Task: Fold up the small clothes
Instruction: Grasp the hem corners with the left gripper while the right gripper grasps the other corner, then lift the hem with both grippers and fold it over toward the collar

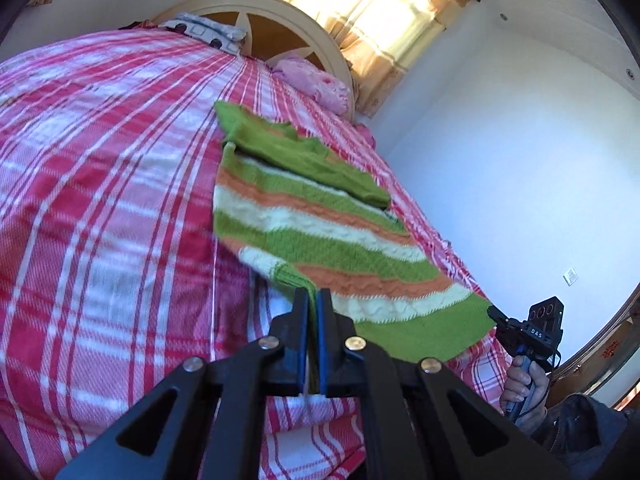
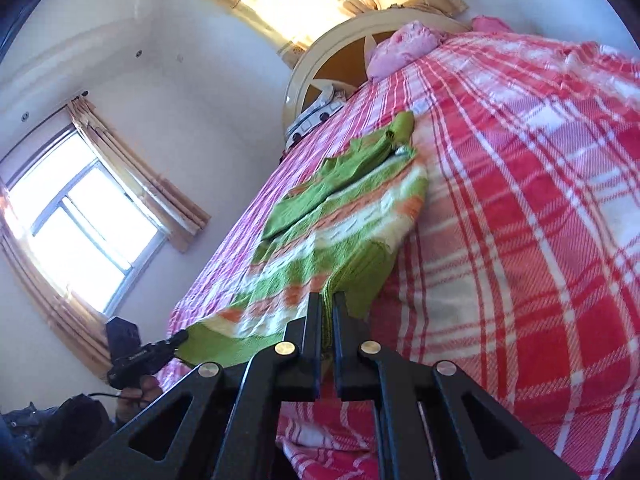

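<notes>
left wrist view, left to right: red-and-white plaid bedspread (image 1: pixel 100 184) fills the left half, running up to a patterned pillow (image 1: pixel 208 32) against the round cream headboard (image 1: pixel 280 28); a pink pillow (image 1: pixel 316 84) sits to the right of that, under a curtained window (image 1: pixel 384 12). the striped knit sweater (image 1: pixel 320 220) (green, orange and cream bands) lies near the bed's right edge, sleeves folded across its upper part. left gripper (image 1: pixel 314 300) is closed on the sweater's near hem corner, green knit pinched between the pads, hem raised off the bedspread here. further right the right gripper (image 1: pixel 494 314) is clamped on the other hem corner; a hand (image 1: pixel 524 384) holds its grip, dark sleeve below. white wall (image 1: pixel 520 140) behind. right wrist view, left to right: a second window (image 2: pixel 84 224) with tan curtains, then the left gripper (image 2: pixel 180 338) low down, closed on the far hem corner, a hand partly visible under it. centre: the sweater (image 2: pixel 344 216) stretches away toward the headboard (image 2: pixel 312 64); the right gripper (image 2: pixel 328 304) is shut on a bunched green fold of the hem. bedspread (image 2: pixel 520 220) takes up the right side, pink pillow (image 2: pixel 404 48) at its top. fabric looks motion-blurred in this view.
</notes>
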